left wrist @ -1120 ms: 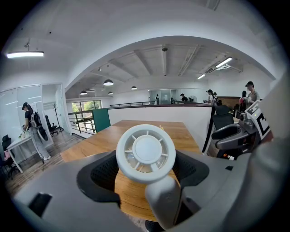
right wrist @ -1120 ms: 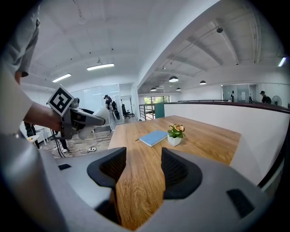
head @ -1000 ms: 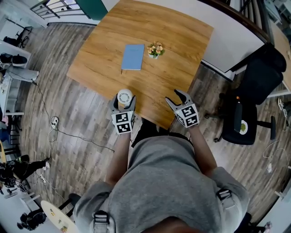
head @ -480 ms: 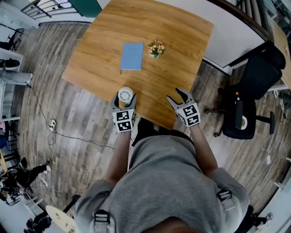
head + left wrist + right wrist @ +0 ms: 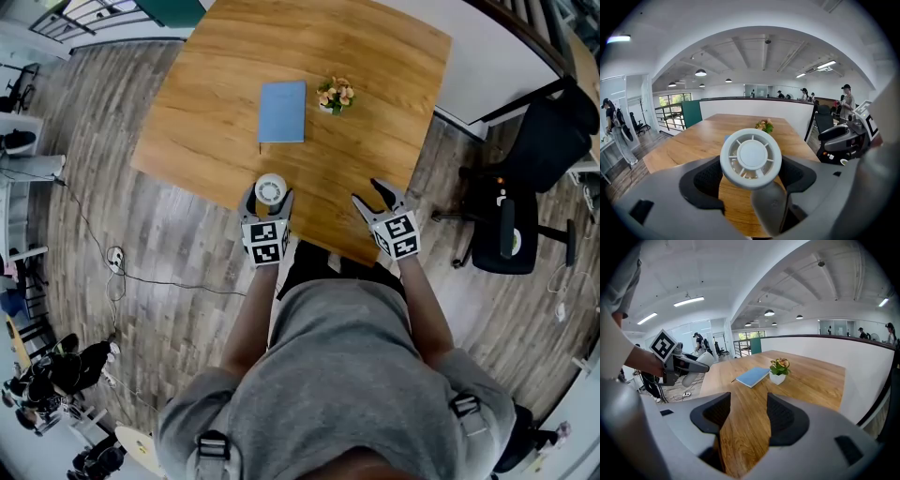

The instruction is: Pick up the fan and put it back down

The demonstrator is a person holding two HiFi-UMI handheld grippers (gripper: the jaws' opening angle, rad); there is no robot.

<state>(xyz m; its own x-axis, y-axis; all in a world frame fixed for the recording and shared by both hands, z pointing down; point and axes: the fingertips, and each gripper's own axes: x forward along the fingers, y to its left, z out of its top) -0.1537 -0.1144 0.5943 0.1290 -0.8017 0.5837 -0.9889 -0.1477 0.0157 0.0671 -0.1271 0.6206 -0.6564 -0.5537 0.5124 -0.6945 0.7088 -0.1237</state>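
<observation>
Left gripper [image 5: 269,199]: closed on the small white handheld fan [image 5: 270,189]. The pads are seen at either side just behind its round grille, and the handle hangs below.
Fan position: held over the near edge of the wooden table [image 5: 206,122], close to the person. Whether its base touches the wood cannot be told.
Right gripper [image 5: 372,196]: jaws stand well apart with only bare table top between them. Nothing is held, and it is judged to be parked aside as the idle hand.
Surroundings: a blue notebook [image 5: 282,112] and a small potted flower [image 5: 336,96] lie farther up the table, well apart from the fan, so the set-down spot is left unobstructed.
Step judged: the put-down is not yet completed.
</observation>
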